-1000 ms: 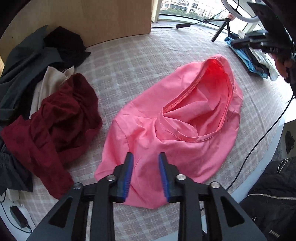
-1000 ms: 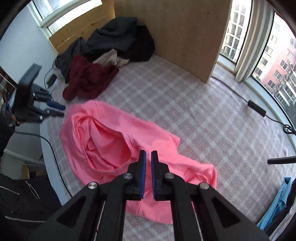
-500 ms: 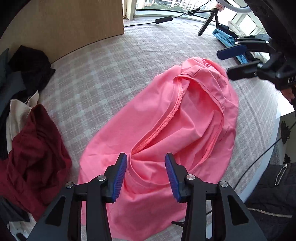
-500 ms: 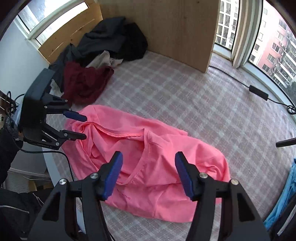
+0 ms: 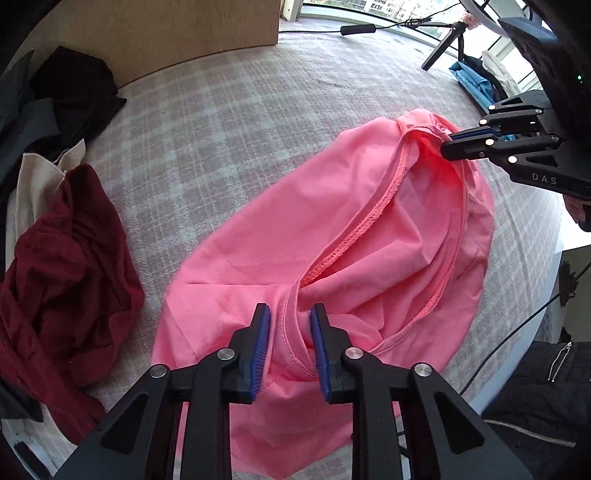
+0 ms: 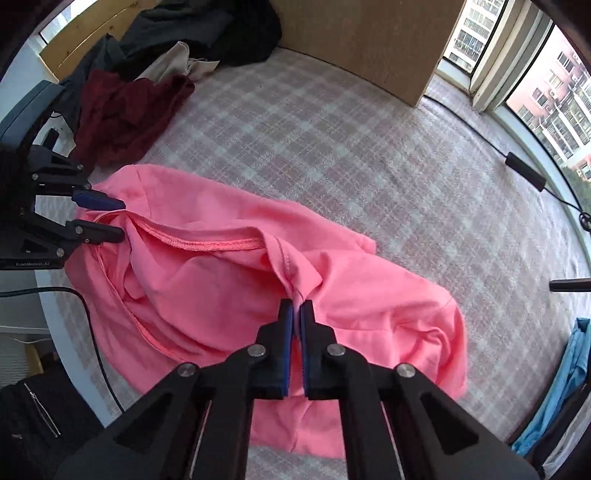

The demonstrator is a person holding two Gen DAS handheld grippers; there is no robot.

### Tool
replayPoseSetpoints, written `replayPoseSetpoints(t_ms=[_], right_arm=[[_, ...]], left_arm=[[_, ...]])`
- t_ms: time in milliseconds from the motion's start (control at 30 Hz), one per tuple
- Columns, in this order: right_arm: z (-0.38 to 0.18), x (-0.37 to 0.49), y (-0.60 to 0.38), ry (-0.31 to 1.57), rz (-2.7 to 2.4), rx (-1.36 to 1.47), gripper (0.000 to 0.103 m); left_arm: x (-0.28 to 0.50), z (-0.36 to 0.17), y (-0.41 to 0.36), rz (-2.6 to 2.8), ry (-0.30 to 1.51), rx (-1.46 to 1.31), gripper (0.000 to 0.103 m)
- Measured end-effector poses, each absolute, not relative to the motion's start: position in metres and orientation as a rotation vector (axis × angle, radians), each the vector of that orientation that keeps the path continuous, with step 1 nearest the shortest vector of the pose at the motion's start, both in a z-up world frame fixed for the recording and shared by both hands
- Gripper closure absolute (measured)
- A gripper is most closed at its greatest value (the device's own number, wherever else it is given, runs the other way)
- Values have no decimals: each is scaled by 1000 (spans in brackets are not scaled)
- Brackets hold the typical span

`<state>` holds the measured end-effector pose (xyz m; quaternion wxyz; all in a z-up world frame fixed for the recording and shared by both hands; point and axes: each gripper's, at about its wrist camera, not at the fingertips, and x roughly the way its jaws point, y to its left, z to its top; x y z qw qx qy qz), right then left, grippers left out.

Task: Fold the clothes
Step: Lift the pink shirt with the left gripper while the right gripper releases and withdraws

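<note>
A pink shirt (image 5: 332, 236) lies crumpled on the checked bed cover (image 5: 221, 122), its hemmed opening stretched between the two grippers. My left gripper (image 5: 290, 332) points down at the near end. Its jaws are closing around a stitched fold of the hem, with a little gap still showing at the pads. In the right wrist view the left gripper (image 6: 118, 218) straddles the shirt's left corner. My right gripper (image 6: 296, 314) is shut on a raised pinch of the pink shirt (image 6: 221, 280). The left wrist view shows the right gripper (image 5: 448, 144) clamped on the shirt's far end.
A dark red garment (image 5: 66, 280) and a heap of black, grey and beige clothes (image 6: 192, 40) lie along the wooden board (image 5: 166, 33). Blue clothing (image 5: 472, 85) and a tripod sit by the window. A cable (image 6: 92, 325) and a black jacket (image 5: 535, 398) hang off the bed's edge.
Both grippers have come down onto the pink shirt. The right one opened wide, then shut on a fold. The left one's jaws have narrowed around the hem.
</note>
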<state>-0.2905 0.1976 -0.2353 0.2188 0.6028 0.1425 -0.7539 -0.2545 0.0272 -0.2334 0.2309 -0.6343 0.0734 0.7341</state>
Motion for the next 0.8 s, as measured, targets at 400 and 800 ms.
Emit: replayPoseSetpoints(t_ms=[400,800], right_arm=[[-167,-295,182,411,-2251,1487,99],[-123,-265,206,363,-2355,1397,99]], left_arm=[[-240,-200,30,2082,148,-1632,64],[-252,-223,41,2128,274,-1719,63]])
